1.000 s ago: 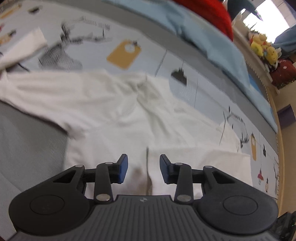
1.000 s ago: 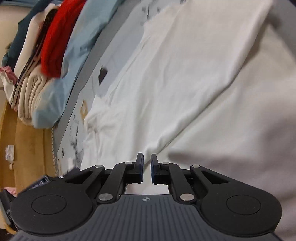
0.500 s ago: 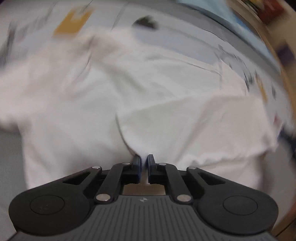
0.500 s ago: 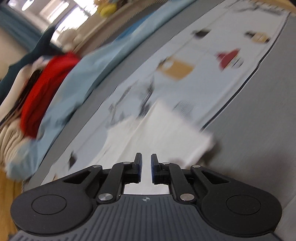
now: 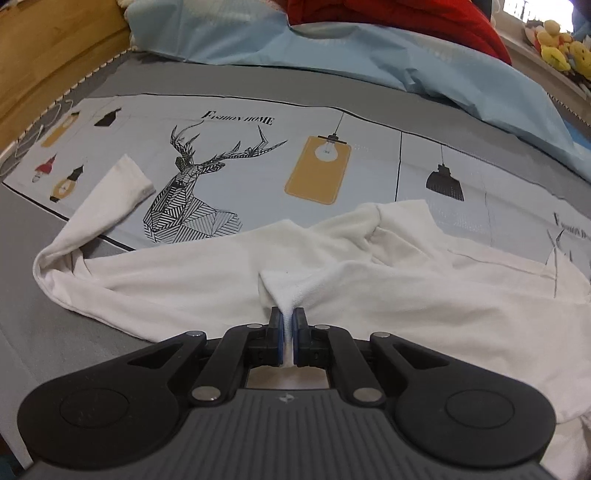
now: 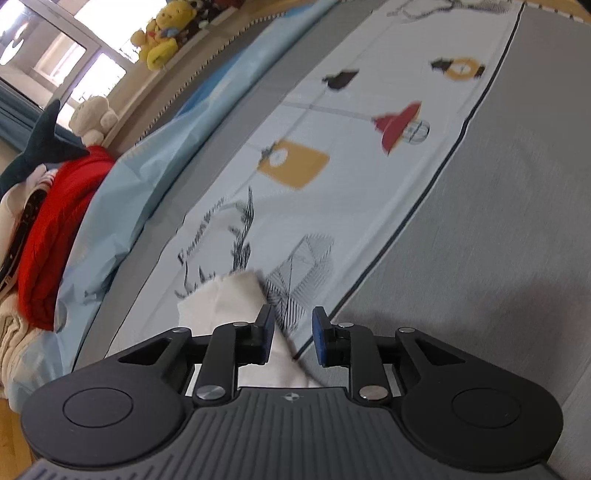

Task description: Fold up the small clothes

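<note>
- A white shirt point(image 5: 369, 295) lies spread across a bed point(image 5: 55, 332), its long axis running left to right, half on the grey cover and half on a printed sheet point(image 5: 258, 177) with a deer drawing and lamp pictures.
- The left claw point(image 5: 287, 325) is clamped shut on a small peak of the shirt's cloth, pinched up at the near edge around the middle of the garment. The rest of the shirt fans away from it toward the far side.
- One sleeve point(image 5: 122, 192) reaches out to the far left, its cuff resting on the printed sheet, well apart from the left claw.
- The right claw point(image 6: 291, 332) has just been opening; its jaws stand apart. A white sleeve end point(image 6: 229, 299) lies just past its left finger, and cloth shows beneath the gap, but the pads do not press on it.
- Both claws point steeply down at the bed, the left one more steeply.
- Judging from this, the right claw is the nearer one to the loose sleeve, and the next fold likely turns on carrying that sleeve rightward, in over the body.
- At the far edge sit a pale blue cloth point(image 5: 406, 62) and a red garment point(image 5: 406, 18); soft toys point(image 6: 162, 40) line a ledge.
</note>
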`<state>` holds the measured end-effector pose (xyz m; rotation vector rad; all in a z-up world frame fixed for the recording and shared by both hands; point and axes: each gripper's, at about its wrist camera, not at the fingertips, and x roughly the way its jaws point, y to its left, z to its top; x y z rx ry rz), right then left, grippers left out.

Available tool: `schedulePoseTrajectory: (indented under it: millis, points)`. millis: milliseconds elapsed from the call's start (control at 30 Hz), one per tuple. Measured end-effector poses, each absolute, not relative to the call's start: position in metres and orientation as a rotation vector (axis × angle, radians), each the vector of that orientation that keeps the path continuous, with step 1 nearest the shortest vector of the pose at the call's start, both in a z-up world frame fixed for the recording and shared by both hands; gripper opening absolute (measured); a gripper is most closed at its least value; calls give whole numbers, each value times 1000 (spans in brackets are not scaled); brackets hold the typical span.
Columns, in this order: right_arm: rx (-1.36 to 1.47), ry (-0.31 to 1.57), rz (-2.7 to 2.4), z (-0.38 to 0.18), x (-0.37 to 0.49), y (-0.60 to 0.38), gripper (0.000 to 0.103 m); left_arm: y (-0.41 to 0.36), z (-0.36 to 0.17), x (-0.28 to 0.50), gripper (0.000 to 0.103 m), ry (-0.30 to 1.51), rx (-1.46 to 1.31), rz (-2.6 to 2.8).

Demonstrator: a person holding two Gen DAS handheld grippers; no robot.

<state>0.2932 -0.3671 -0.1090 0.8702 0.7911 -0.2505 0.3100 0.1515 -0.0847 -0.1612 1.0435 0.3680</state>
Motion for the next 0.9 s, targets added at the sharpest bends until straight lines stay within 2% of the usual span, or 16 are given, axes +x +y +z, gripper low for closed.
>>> schedulePoseTrajectory:
  millis: [100, 133, 167, 233, 433, 533, 567, 633, 700, 733, 767, 900]
  points:
    - [869, 838, -218, -113, 296, -356, 25, 156, -85, 313, 7, 1049, -184, 378]
    - [860, 857, -218, -114, 296, -352, 25, 156, -85, 317, 10, 1053, -188, 391]
    - [849, 877, -224, -115, 295, -348, 26, 159, -85, 321, 17, 1057, -191, 412]
    - [845, 923, -235, -116, 290, -339, 26, 164, -82, 321, 23, 1046, -201, 454]
    - [943, 1040, -207, -137, 270, -311, 27, 156, -72, 323, 24, 1020, -216, 408]
    - [1021, 961, -271, -144, 270, -321, 29, 152, -69, 323, 24, 1013, -230, 395]
    - [1039, 935, -283, -145, 272, -325, 34, 152, -69, 323, 24, 1011, -232, 390]
    - [1095, 913, -285, -151, 274, -332, 39, 150, -69, 323, 24, 1012, -226, 381]
    - [1129, 912, -291, -156, 275, -336, 38, 150, -70, 323, 24, 1016, -229, 380]
    - [1130, 913, -303, -157, 274, -338, 28, 151, -71, 323, 24, 1017, -233, 380]
    - [1126, 917, -322, -157, 273, -339, 11, 152, -70, 323, 24, 1016, -235, 379]
    - [1134, 872, -369, -152, 266, -351, 7, 151, -69, 323, 24, 1014, -240, 363]
